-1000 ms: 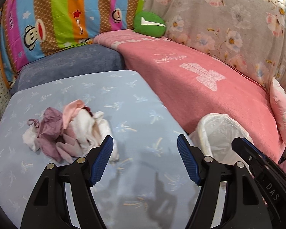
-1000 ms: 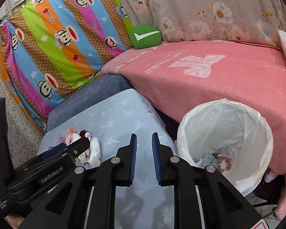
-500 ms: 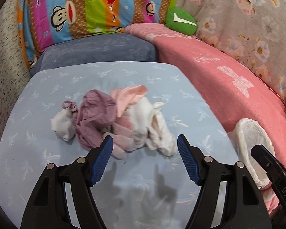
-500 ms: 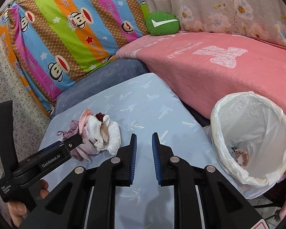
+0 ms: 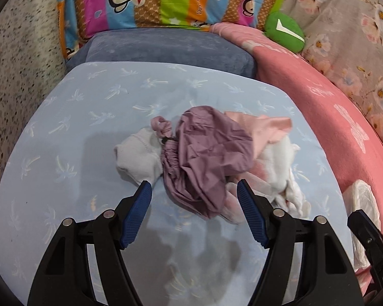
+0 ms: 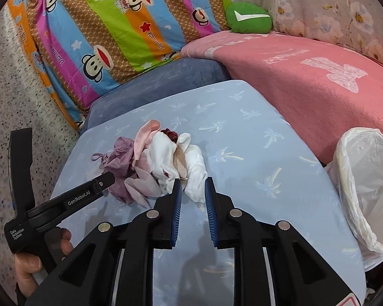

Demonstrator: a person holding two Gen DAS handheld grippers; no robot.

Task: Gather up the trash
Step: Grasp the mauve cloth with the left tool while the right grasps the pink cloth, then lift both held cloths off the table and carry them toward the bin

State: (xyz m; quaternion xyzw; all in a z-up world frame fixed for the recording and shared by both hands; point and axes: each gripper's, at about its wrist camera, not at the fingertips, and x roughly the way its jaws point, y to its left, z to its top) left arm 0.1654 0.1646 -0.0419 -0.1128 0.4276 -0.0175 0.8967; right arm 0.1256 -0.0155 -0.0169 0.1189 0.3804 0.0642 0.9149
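Lying near the middle of the blue palm-print surface (image 5: pixel 71 117), the pile of crumpled trash (image 5: pixel 212 158) consisted, from left to right, of a white piece (image 5: pixel 138 158), a mauve piece (image 5: pixel 206 153), a pale pink piece (image 5: pixel 263 127) and further white pieces (image 5: pixel 286 178). The left gripper (image 5: pixel 194 199) stood wide open, its jaws set on either side of the near end of the mauve piece; contact between the blue pads (image 5: pixel 140 204) and the material could not be determined. In the right wrist view, the left gripper (image 6: pixel 107 181) reached in from the left edge of the surface, with its tip at the mauve piece (image 6: pixel 120 160). The right gripper (image 6: pixel 192 186) was held with its jaws only narrowly apart and gripped nothing; its tips were positioned just at the near end of the white pieces (image 6: pixel 194 170). A bin lined with a white bag (image 6: pixel 365 186) stood off the right edge of the surface, beside a pink blanket (image 6: pixel 306 81). A striped monkey-print cushion (image 6: pixel 115 25) and a green cushion (image 6: pixel 250 17) were located behind the far edge.
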